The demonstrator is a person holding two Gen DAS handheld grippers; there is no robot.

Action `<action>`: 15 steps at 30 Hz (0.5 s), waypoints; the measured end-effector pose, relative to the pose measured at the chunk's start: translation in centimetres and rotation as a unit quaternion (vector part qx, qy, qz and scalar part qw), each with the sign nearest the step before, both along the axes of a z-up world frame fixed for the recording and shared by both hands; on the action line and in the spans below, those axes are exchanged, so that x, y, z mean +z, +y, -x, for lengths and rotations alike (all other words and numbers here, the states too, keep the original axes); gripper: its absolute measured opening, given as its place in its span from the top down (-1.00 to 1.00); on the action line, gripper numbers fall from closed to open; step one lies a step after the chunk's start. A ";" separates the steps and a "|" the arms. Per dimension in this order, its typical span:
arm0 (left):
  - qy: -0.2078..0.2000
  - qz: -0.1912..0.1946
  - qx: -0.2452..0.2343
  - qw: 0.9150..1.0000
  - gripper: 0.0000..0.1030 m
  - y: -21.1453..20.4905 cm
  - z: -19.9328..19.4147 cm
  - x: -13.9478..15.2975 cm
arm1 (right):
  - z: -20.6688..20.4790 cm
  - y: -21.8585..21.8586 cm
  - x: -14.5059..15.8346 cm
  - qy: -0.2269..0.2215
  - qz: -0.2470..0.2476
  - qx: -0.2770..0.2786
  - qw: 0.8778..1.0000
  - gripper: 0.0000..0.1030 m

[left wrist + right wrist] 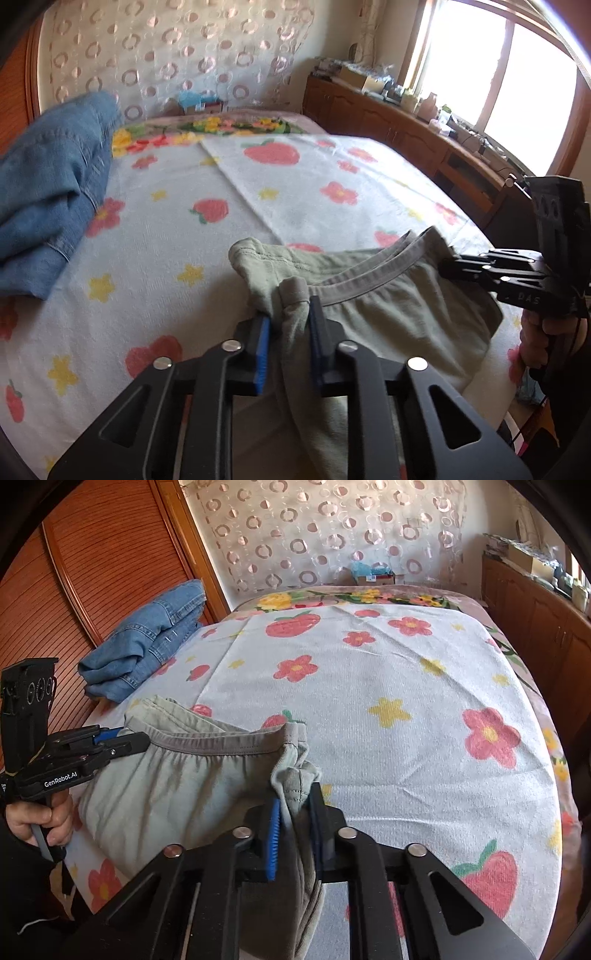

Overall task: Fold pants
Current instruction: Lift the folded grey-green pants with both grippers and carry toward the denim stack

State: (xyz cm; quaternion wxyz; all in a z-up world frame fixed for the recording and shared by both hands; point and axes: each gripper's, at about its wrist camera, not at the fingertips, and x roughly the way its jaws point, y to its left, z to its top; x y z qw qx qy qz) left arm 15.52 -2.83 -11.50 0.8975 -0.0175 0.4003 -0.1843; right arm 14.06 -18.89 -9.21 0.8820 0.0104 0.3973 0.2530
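Both grippers (290, 314) (295, 805) are black metal with blue ribbed pads (274, 840), silver round screws (417, 363) and white "GenRobot.AI" lettering (60, 779).

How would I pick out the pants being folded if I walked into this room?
Look at the bed with the strawberry-and-flower cover. At its near edge hang pale green pants, held up by the waistband between the left gripper and right gripper. Unlike the folded blue jeans at the bed's left edge, they are soft, green and elastic-waisted.
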 end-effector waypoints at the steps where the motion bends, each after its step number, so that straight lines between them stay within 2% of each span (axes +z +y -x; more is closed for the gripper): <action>1: -0.008 0.004 0.000 1.000 0.66 0.0 0.3 0.6 | 0.2 0.0 0.2 -0.005 -0.004 0.000 1.000 0.77; 11: -0.102 0.008 0.007 0.995 0.69 0.2 3.6 7.5 | 3.8 -0.5 4.8 -0.092 -0.030 -0.001 0.995 0.80; 15: -0.129 -0.003 0.014 0.991 0.69 0.6 4.2 9.7 | 4.7 -0.5 7.0 -0.121 -0.041 0.006 0.992 0.80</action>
